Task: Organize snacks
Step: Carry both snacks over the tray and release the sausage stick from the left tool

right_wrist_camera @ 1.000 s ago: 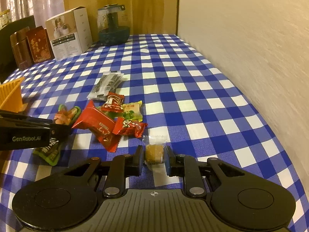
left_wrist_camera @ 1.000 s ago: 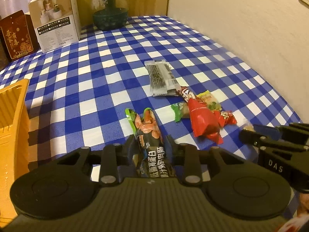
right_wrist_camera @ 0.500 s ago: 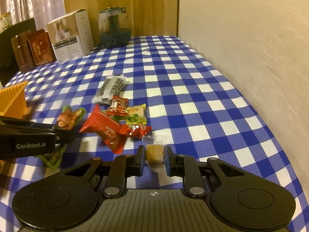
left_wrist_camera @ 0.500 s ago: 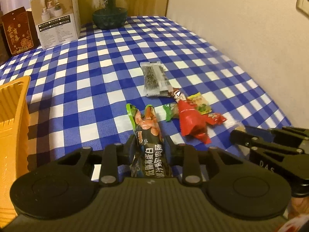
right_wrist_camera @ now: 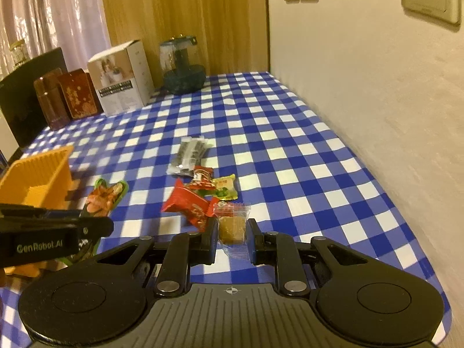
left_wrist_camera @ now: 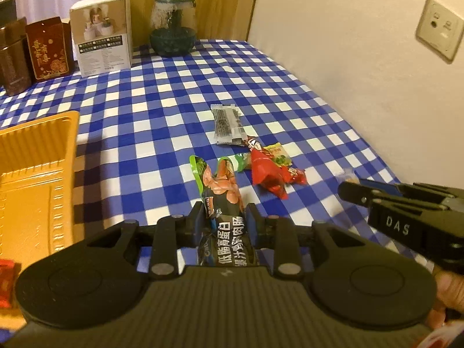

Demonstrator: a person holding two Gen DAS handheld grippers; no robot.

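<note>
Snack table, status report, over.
Left gripper shut on green-and-black sausage packet. Right gripper shut on clear-wrapped brown candy. Orange plastic tray unobstructed.

checked cloth (left_wrist_camera: 162,92) bare mid-table; boxes (left_wrist_camera: 101,33) behind

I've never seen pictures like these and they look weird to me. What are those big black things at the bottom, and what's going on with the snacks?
Those black things are grabbing tools. A person holds one in each hand, and each tool carries a little camera that looks out along its two fingers. So one picture comes from the left tool, the other from the right.

The left gripper is squeezed shut on a long sausage packet. The right gripper is squeezed shut on a small brown candy in clear wrap.

Below them is a table with a blue checked cloth. On it lie a dark snack packet and a pile of red wrappers with a yellow-green one. An orange tray waits at the left, probably for the snacks.
</note>
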